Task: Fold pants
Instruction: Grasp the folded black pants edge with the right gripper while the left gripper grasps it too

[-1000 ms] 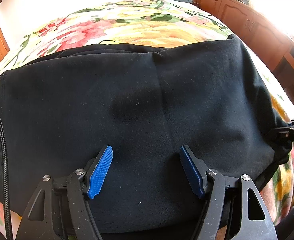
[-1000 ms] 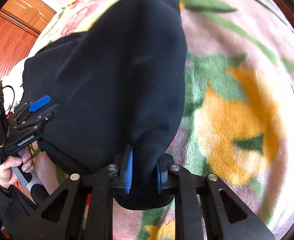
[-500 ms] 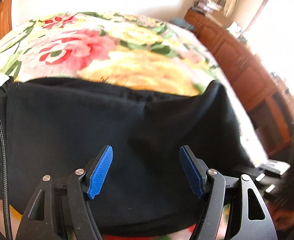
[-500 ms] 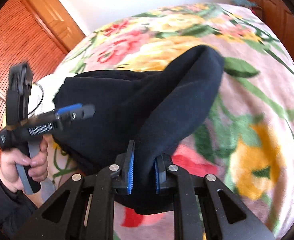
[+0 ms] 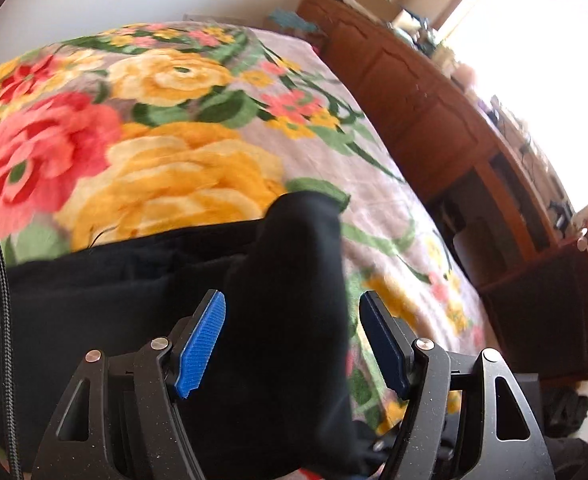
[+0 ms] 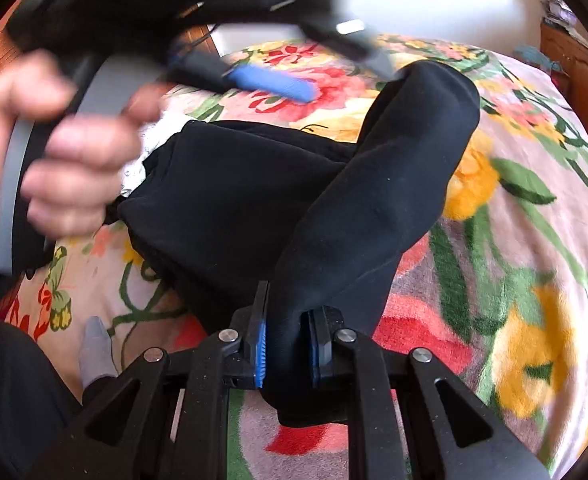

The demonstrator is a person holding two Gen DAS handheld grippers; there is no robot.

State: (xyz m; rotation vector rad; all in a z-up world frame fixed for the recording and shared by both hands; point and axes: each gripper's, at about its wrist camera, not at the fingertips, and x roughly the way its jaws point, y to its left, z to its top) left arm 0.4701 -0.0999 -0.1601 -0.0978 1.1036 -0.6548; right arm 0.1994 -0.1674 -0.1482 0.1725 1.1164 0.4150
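Observation:
Black pants lie folded on a floral blanket. My right gripper is shut on the near edge of the pants and holds a raised fold of cloth up off the bed. My left gripper is open, its blue pads either side of that raised fold without clamping it. In the right wrist view the left gripper shows blurred, held high in the person's hand, above the pants.
A wooden dresser with clutter on top runs along the right of the bed, under a bright window. A white wall stands beyond the bed. The person's socked foot and dark trouser leg are at the lower left.
My right gripper has lifted the pants' edge higher, raising a tall fold. My left gripper has lifted off the flat pants and swung right, towards that fold, staying open.

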